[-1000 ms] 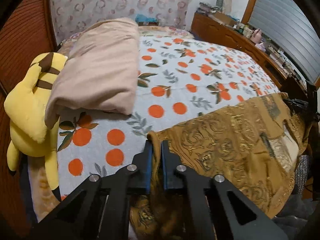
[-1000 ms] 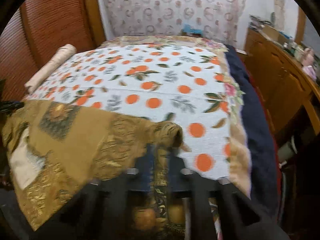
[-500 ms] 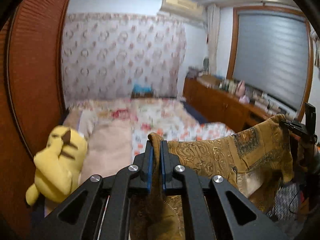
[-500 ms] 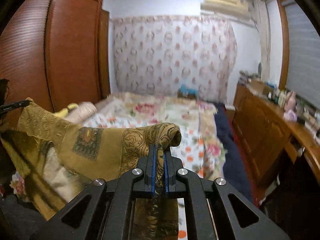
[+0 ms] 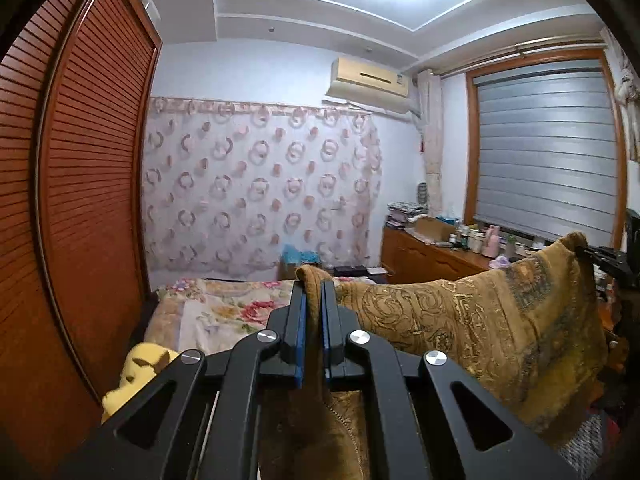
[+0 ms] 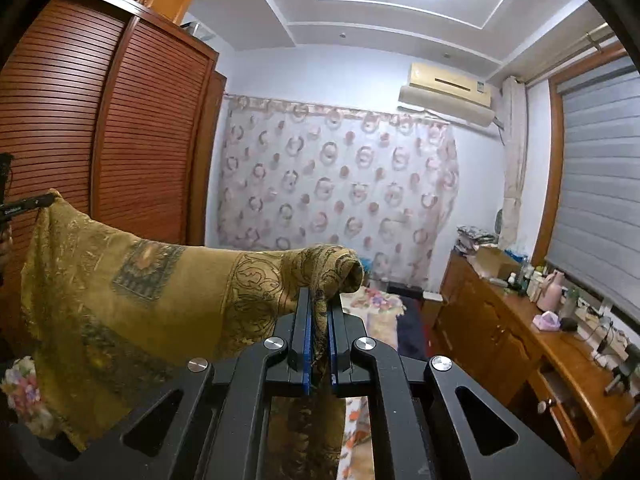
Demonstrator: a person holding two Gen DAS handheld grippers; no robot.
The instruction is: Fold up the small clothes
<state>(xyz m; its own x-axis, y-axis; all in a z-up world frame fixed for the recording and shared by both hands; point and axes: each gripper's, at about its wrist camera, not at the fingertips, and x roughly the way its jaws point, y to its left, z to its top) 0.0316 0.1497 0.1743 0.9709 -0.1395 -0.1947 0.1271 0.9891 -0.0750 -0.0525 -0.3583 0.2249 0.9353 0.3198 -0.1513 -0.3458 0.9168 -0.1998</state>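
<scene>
A mustard-gold patterned cloth [image 5: 480,328] hangs stretched in the air between both grippers, above the bed. My left gripper [image 5: 314,292] is shut on one top corner of it. My right gripper [image 6: 319,300] is shut on the other top corner, where the cloth [image 6: 132,292] bunches over the fingertips. In the left wrist view the right gripper [image 5: 604,256] shows at the far right, pinching the cloth's far corner. In the right wrist view the left gripper [image 6: 28,204] shows at the far left. The cloth's lower edge hangs out of sight.
The bed with a floral cover [image 5: 224,312] lies below and ahead. A yellow plush toy [image 5: 136,372] sits at its left edge by the brown louvred wardrobe [image 5: 80,200]. A wooden cabinet with bottles [image 6: 540,340] runs along the right wall under the window.
Both grippers have lifted the cloth off the bed and tilted up. The views now face the far wall and ceiling, and the cloth hangs spread between them.
</scene>
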